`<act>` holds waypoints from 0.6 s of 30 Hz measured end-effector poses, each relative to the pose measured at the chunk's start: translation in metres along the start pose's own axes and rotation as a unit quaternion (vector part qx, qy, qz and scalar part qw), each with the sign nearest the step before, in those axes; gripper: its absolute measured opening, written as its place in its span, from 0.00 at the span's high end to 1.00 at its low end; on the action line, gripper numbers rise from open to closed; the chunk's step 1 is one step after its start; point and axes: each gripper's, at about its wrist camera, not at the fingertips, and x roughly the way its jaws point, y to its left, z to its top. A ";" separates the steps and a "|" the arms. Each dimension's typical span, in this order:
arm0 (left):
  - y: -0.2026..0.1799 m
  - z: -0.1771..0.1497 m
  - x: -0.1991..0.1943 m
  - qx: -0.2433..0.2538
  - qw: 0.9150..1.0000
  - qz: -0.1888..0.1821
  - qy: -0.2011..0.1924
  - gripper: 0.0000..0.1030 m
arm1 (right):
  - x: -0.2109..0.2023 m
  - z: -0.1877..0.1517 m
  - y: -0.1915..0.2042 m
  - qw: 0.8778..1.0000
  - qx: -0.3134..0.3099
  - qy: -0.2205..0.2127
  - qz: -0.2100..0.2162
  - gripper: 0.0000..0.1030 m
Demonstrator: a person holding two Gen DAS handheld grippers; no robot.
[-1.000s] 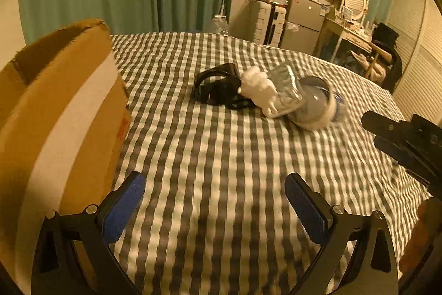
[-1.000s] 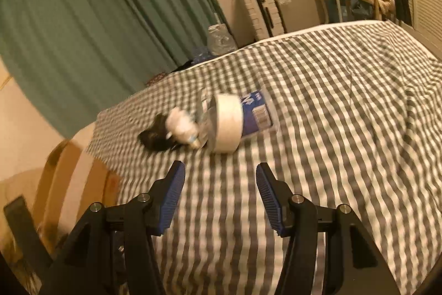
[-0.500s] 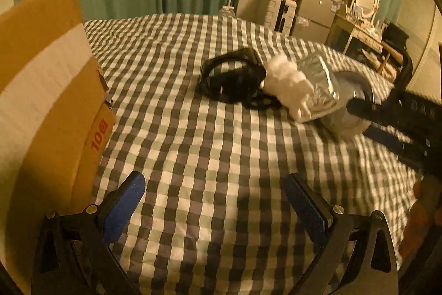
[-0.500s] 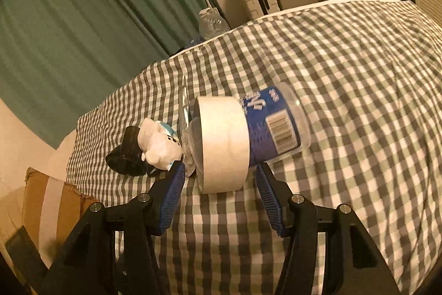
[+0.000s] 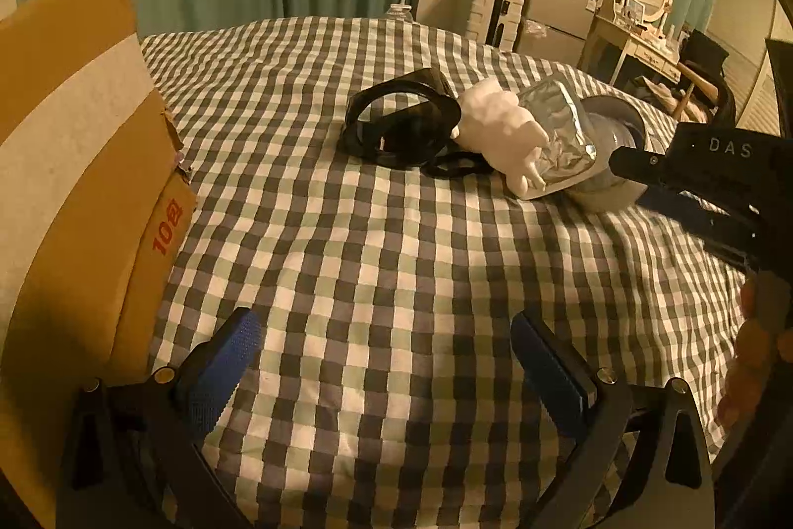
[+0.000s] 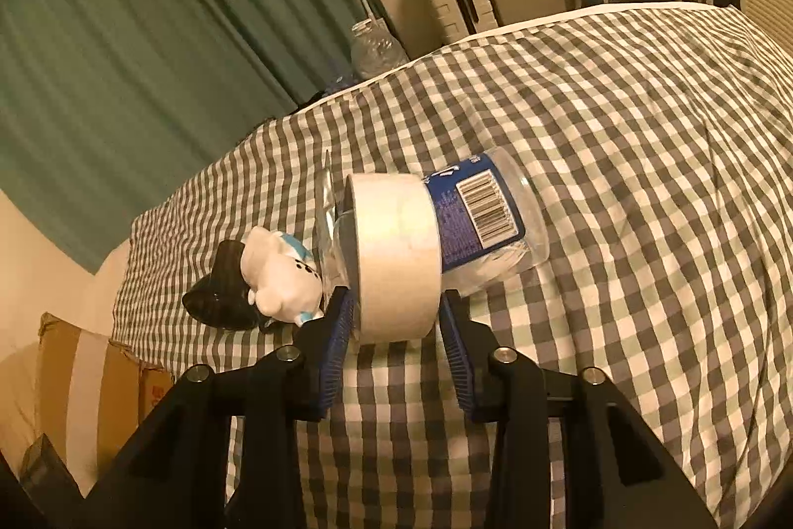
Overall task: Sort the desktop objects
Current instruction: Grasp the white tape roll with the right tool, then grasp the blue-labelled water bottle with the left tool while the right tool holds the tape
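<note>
The cardboard box (image 5: 74,192) carries a red "10" and one character on its side flap. White letters "DAS" stand on the right gripper (image 5: 644,182) body. A barcode, its digits unreadable, sits on the clear container's blue label (image 6: 476,211).

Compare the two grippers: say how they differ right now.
The right gripper has just been closing, its blue pads flanking and apparently touching the roll of tape; the left gripper stands wide open over bare checked bedspread with nothing between its pads. The right sits at the object pile; the left is short of it. Both have blue pads on black frames.
</note>
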 end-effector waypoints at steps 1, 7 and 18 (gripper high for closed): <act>0.001 -0.001 0.001 0.001 1.000 0.001 0.004 0.00 | -0.004 -0.001 0.002 1.000 -0.007 -0.003 -0.001 0.72; 0.005 -0.002 -0.002 -0.006 1.000 0.005 0.010 0.00 | -0.035 -0.007 0.002 0.999 -0.021 -0.010 0.023 0.72; -0.019 -0.007 -0.029 0.012 1.000 -0.012 -0.005 0.00 | -0.135 -0.028 -0.040 0.998 -0.005 -0.041 0.057 0.72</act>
